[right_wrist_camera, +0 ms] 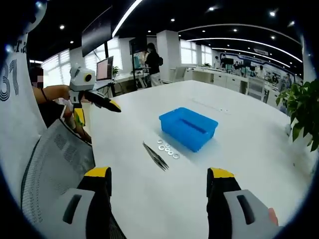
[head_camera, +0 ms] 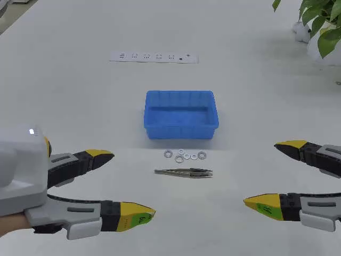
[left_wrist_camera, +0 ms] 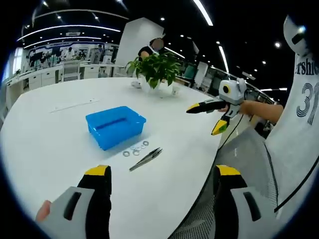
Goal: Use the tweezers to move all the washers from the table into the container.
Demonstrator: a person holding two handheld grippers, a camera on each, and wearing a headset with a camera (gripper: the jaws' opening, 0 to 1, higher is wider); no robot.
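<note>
So, nothing's grabbed yet: my left gripper (head_camera: 130, 184) and right gripper (head_camera: 261, 173) hang wide open and empty near the white worktop's (head_camera: 80, 96) near edge, while mid-worktop the slim metal tweezers (head_camera: 184, 172) lie just beside the small silver ring washers (head_camera: 185, 156) in front of the blue plastic container (head_camera: 181, 130), so I reckon picking up the tweezers comes first.

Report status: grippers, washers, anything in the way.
Left gripper and right gripper open, empty. Tweezers lying on table, ungrasped. Washers loose between tweezers and blue container, none inside. Nothing blocking.

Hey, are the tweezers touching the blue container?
Apart. The head view shows the washers and bare table lying between the tweezers and the blue container.
</note>
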